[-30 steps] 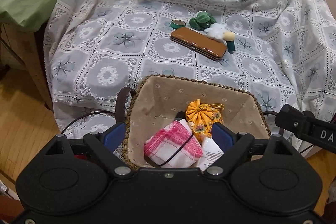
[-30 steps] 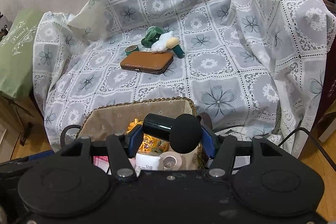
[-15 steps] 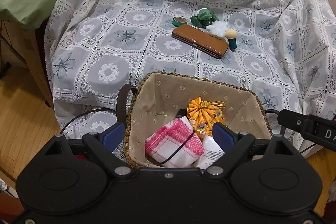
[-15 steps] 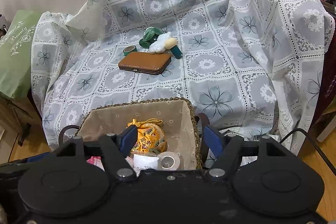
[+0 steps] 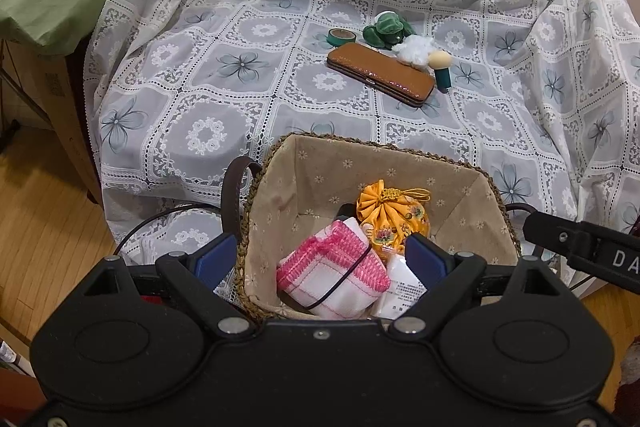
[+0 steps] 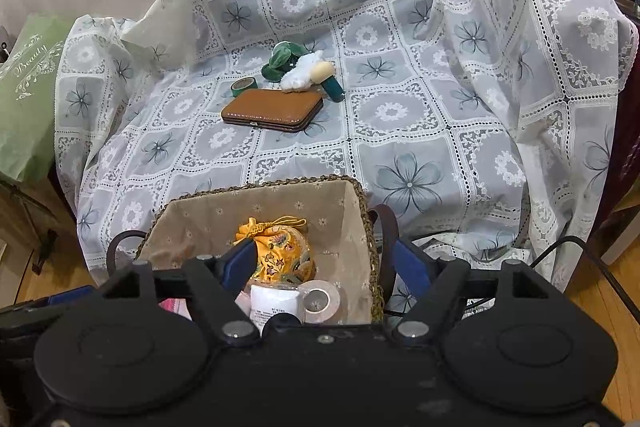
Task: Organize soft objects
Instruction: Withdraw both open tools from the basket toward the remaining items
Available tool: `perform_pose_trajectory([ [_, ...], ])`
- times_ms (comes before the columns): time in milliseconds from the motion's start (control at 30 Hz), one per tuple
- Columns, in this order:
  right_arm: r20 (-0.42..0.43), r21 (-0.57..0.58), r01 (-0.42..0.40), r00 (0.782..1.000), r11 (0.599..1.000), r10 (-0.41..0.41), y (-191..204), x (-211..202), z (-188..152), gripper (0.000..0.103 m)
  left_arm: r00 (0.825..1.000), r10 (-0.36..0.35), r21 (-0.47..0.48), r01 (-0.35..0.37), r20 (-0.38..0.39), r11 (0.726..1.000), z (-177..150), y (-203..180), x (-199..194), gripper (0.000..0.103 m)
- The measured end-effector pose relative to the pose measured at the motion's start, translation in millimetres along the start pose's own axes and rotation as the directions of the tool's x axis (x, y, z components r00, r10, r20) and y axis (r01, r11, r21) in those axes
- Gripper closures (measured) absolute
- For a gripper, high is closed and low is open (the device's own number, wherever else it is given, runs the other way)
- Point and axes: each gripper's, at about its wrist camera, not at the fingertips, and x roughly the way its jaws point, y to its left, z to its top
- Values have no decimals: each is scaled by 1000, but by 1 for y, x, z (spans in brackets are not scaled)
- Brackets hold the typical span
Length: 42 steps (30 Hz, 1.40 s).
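Yellow pouch (image 6: pixel 280 251) and pink cloth (image 5: pixel 332 271) sitting in lined basket (image 5: pixel 320 171). R gripper (image 6: pixel 324 263) jaws just been opening, now spread w/ nothing between. L gripper (image 5: pixel 320 259) jaws spread over basket, empty.

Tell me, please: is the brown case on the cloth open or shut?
Shut. The brown case lies flat on the lace cloth, its two halves pressed together along the edge, with the clasp meeting in front.
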Motion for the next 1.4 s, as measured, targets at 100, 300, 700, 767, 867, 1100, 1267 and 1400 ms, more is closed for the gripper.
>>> perform_pose_trajectory([
  [100,-3,0,1,1000,1000,-1,0,1,0,27,1000,1,5,-1,1,1000,0,0,0,15],
  [300,-12,0,4,1000,1000,-4,0,4,0,25,1000,10,20,-10,3,1000,0,-3,1,15],
  [700,-52,-2,15,999,1000,-15,-1,19,1,22,999,37,91,-37,0,995,7,-13,12,14],
  [767,-59,-1,19,998,1000,-19,-1,23,4,22,999,42,97,-42,-1,994,11,-13,14,14],
  [867,-64,1,23,998,1000,-23,-1,28,10,22,999,50,105,-50,3,993,17,-12,17,14],
  [1100,-75,-6,34,997,999,-34,0,44,27,22,998,56,120,-55,-9,991,37,-13,32,14],
  [1267,-92,-19,40,995,999,-41,2,61,42,22,999,50,145,-46,-20,988,53,-17,46,14],
  [1400,-102,-29,45,994,999,-47,2,76,56,22,999,42,160,-37,-27,986,69,-19,60,14],
])
